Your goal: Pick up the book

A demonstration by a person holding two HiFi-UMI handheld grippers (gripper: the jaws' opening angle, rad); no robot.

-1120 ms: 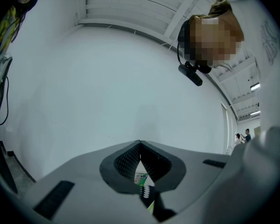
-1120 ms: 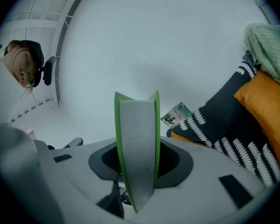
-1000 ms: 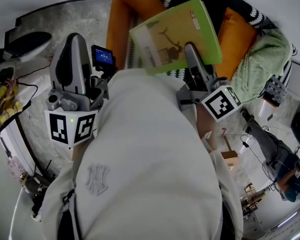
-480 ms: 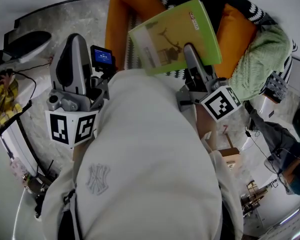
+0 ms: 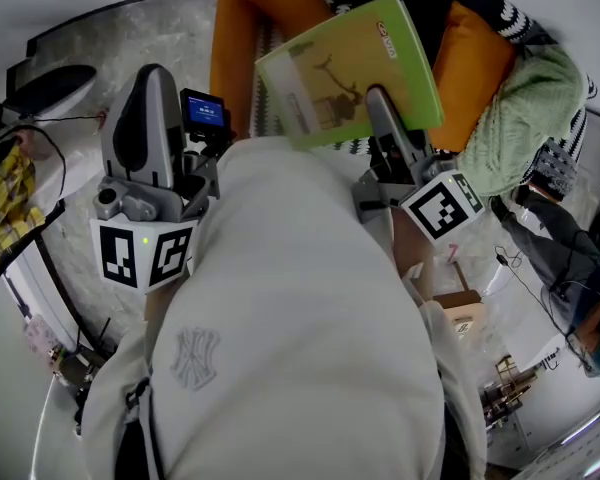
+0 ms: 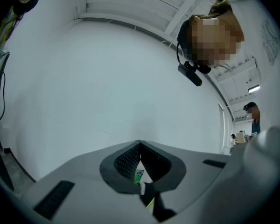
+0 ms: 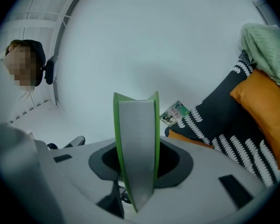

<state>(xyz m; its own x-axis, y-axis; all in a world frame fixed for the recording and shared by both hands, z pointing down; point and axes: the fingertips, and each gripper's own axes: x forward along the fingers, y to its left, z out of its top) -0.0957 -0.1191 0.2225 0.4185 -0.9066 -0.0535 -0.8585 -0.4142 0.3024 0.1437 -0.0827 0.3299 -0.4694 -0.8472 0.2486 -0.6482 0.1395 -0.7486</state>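
The book [image 5: 350, 68] has a yellow-green cover with a drawing on it. It hangs in the air over the sofa, held by its lower edge in my right gripper [image 5: 378, 100], which is shut on it. In the right gripper view the book [image 7: 136, 143] stands edge-on between the jaws, green covers around a grey block of pages. My left gripper [image 5: 150, 76] points away at the left, apart from the book. In the left gripper view the left gripper [image 6: 140, 146] is shut and holds nothing, facing a bare white wall.
Under the book are orange cushions [image 5: 242, 38], a black-and-white patterned throw [image 7: 224, 122] and a green knit blanket [image 5: 525, 118]. A small booklet [image 7: 175, 113] lies by the throw. One person [image 5: 565, 273] stands at the right, another [image 5: 2, 193] at the left; cardboard box [image 5: 458, 313] on the floor.
Both grippers and the book have kept still. Only the people at the left and right edges have shifted a little.
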